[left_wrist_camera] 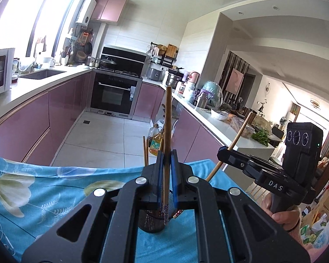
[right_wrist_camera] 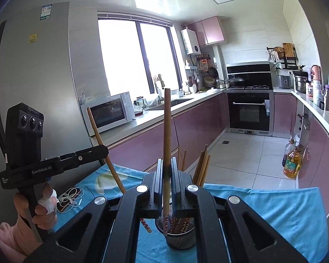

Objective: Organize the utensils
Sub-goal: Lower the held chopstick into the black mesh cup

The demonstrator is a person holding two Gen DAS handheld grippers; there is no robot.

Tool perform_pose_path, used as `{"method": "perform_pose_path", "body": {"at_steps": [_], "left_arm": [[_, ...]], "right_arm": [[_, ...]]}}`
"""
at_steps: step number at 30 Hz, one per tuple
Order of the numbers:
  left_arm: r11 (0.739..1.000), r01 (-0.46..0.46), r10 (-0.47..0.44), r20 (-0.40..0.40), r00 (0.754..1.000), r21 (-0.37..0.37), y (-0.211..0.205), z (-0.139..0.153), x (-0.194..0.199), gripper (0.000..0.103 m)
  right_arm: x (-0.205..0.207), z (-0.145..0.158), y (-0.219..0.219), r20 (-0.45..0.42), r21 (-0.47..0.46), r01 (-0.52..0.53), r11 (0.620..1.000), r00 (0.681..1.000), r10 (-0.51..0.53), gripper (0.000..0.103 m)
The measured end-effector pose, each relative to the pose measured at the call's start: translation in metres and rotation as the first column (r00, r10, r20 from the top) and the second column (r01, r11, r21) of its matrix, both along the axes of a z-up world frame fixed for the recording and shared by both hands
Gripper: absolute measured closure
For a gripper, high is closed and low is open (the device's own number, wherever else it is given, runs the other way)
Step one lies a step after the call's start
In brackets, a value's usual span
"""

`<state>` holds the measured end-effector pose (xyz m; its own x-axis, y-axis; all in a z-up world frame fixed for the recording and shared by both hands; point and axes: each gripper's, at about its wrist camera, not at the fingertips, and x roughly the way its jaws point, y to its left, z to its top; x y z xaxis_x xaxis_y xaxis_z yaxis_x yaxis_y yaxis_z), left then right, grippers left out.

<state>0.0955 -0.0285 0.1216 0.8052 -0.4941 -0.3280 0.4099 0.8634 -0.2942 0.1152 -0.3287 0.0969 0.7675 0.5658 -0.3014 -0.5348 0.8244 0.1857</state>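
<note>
Progress: mid-task. Several chopsticks [right_wrist_camera: 201, 167] already stand in the mesh holder [right_wrist_camera: 182, 240] on the blue floral cloth [right_wrist_camera: 274, 210].

Left gripper [left_wrist_camera: 165, 168]: fingers clamped on one chopstick [left_wrist_camera: 167, 131], held near upright, patterned end low over the holder.

Right gripper [right_wrist_camera: 166, 175]: fingers clamped on a second chopstick [right_wrist_camera: 166, 131], upright, its patterned tip at the holder's rim.

Remaining, by judgement: lower both chopsticks into the holder and release. Whether more loose utensils remain cannot be told.
</note>
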Motion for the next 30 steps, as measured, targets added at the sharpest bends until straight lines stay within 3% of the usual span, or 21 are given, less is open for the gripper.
{"method": "perform_pose_path", "body": {"at_steps": [15, 30], "left_arm": [[1.0, -0.008, 0.009, -0.051, 0.999, 0.018, -0.021, -0.007, 0.018, 0.096], [0.994, 0.003, 0.008, -0.095, 0.995, 0.11, -0.046, -0.023, 0.032, 0.096]], "right_arm": [[0.027, -0.02, 0.001, -0.055, -0.017, 0.024, 1.0, 0.998, -0.025, 0.097], [0.041, -0.039, 0.008, -0.119, -0.046, 0.023, 0.999, 0.993, -0.028, 0.097]]}}
